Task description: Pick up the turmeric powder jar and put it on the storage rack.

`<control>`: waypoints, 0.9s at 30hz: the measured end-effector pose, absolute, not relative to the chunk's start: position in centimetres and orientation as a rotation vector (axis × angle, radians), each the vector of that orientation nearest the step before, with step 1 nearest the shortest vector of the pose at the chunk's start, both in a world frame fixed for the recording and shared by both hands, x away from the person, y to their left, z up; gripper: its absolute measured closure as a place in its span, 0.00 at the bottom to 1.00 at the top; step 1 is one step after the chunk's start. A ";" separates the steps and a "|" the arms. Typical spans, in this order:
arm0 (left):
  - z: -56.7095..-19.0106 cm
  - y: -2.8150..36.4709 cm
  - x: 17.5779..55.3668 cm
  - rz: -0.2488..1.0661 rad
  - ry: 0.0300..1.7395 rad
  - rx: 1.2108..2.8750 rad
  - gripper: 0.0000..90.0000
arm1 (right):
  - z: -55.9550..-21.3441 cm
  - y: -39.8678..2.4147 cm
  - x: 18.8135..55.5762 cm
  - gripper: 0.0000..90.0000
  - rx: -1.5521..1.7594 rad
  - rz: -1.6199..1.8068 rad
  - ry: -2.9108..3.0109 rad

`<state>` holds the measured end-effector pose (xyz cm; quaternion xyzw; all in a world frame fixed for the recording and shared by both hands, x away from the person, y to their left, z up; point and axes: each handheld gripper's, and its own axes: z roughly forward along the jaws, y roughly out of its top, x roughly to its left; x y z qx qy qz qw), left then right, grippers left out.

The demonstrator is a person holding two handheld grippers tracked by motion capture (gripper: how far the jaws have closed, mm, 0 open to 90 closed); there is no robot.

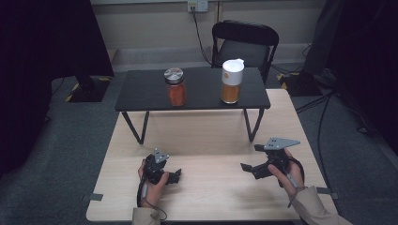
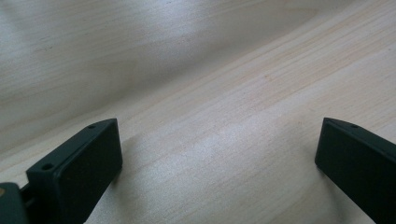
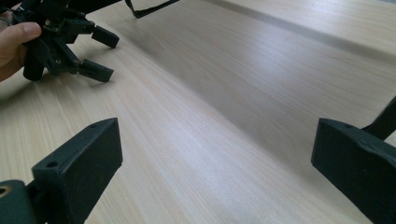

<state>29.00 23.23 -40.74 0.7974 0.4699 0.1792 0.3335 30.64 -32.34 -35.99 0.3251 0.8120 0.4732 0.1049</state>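
Left gripper view, left gripper (image 2: 217,154) jaws cropped, wide apart, table (image 2: 196,70) beneath.

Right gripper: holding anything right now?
No, in the right gripper view the right gripper stands wide open with nothing but bare wooden table between its jaws.

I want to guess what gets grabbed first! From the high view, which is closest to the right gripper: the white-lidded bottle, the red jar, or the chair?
From the right gripper:
1. White-lidded bottle, right side of the small black table.
2. Red jar, left of the bottle.
3. Chair, behind the table.
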 end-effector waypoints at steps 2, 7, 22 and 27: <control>-40.7 23.2 29.0 0.468 1.227 2.082 0.00 | -36.1 -32.4 30.6 0.01 0.959 1.393 2.395; -40.7 23.2 29.0 0.468 1.227 2.082 0.00 | -36.3 -32.9 30.4 0.01 0.965 1.396 2.389; -40.7 23.2 29.0 0.468 1.227 2.082 0.00 | -36.9 -33.9 30.0 0.01 0.970 1.379 2.391; -40.7 23.2 29.0 0.468 1.228 2.082 0.00 | -37.1 -34.4 29.9 0.01 0.976 1.378 2.389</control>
